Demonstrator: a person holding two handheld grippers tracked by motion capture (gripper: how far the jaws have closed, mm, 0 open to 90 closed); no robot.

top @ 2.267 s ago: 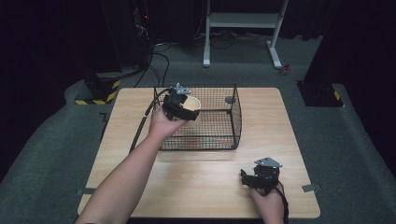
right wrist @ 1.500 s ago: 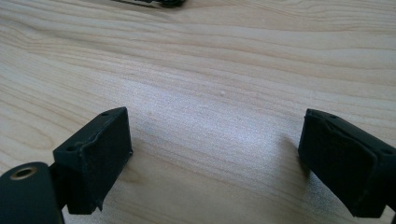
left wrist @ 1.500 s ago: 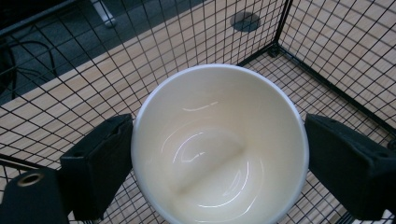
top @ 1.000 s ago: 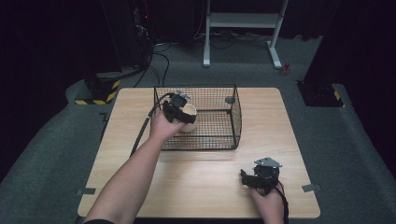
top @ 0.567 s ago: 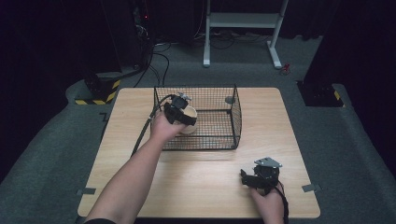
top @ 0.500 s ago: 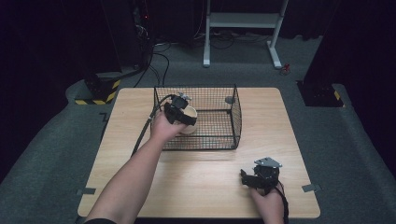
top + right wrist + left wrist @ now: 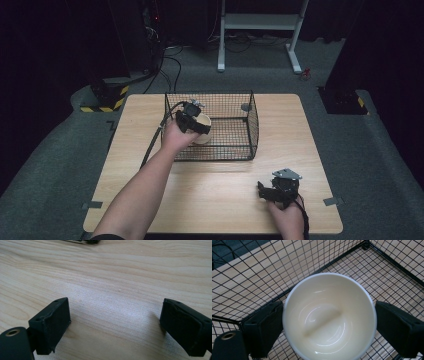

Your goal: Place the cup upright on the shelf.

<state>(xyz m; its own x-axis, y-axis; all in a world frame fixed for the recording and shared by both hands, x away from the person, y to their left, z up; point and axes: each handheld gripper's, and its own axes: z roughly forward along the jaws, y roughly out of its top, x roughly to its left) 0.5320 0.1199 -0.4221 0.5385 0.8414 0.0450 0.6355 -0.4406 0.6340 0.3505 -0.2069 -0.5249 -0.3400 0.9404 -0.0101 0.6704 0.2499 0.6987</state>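
Note:
A cream bowl [image 7: 329, 302] sits between the jaws of my left gripper [image 7: 329, 322], and both black pads press on its rim. In the high view the bowl [image 7: 204, 136] is low inside the black wire basket [image 7: 235, 150], in its left part, with my left gripper [image 7: 199, 127] shut on it from above. Whether the bowl rests on the basket floor I cannot tell. My right gripper [image 7: 264, 190] stays near the table's front right, and its jaws stand open [image 7: 115, 322] over bare wood with nothing between them.
The wooden table [image 7: 320, 150] has bare room to the right and in front of the basket. The left gripper's cable [image 7: 155, 137] trails over the table's left side. Dark floor, a white stand [image 7: 260, 20] and equipment lie beyond the far edge.
My left gripper brought the bowl down from above the basket's far rim and nearer, into its left part, then held still. The right gripper has not moved.

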